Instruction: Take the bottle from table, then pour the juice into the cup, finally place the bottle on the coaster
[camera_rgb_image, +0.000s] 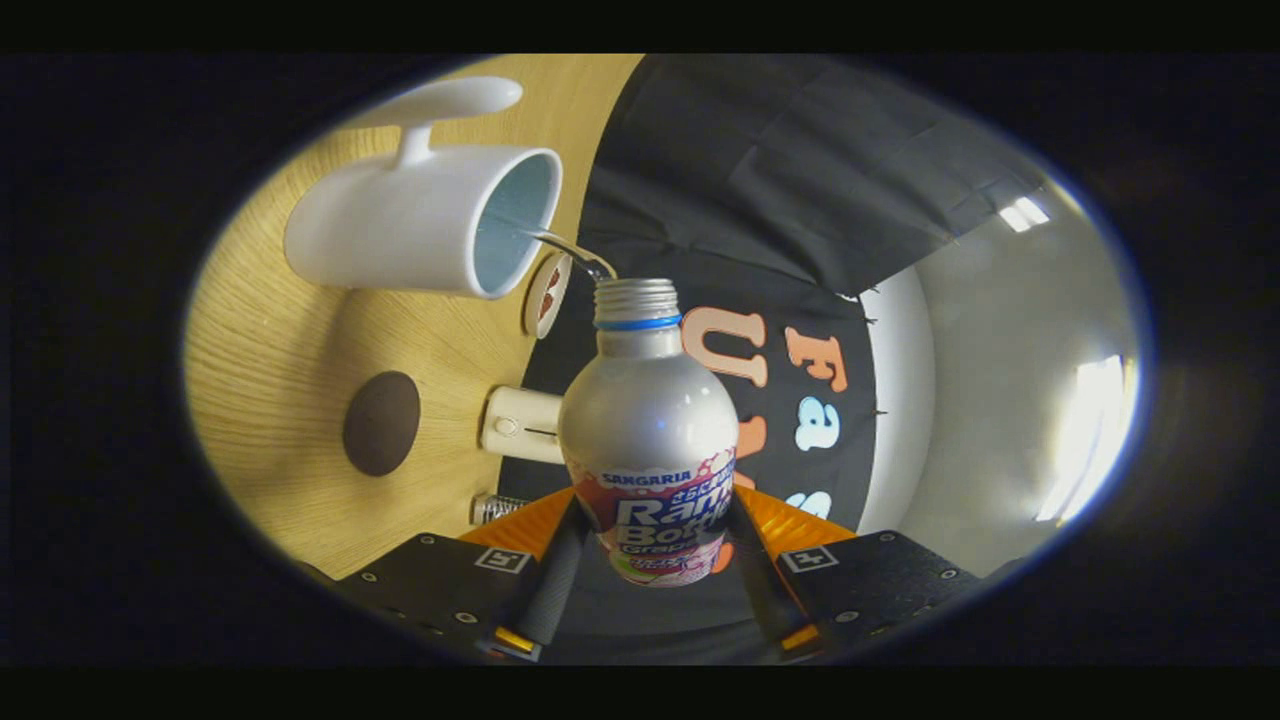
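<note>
My gripper is shut on a silver metal bottle with a colourful label, both fingers pressing its lower body. The whole view is rolled sideways, so the bottle is tipped over toward the white cup. The bottle's threaded open neck points at the cup's mouth, and a thin stream of liquid arcs from the neck into the cup's pale blue inside. The cup stands on the wooden table just beyond the bottle's neck. A dark brown round coaster lies on the table, apart from the cup.
A cream-coloured box-like object sits at the table's edge beside the bottle. A small round white and red object lies near the cup's rim. A small metal cap-like piece rests by the fingers. The black cloth wall hangs behind.
</note>
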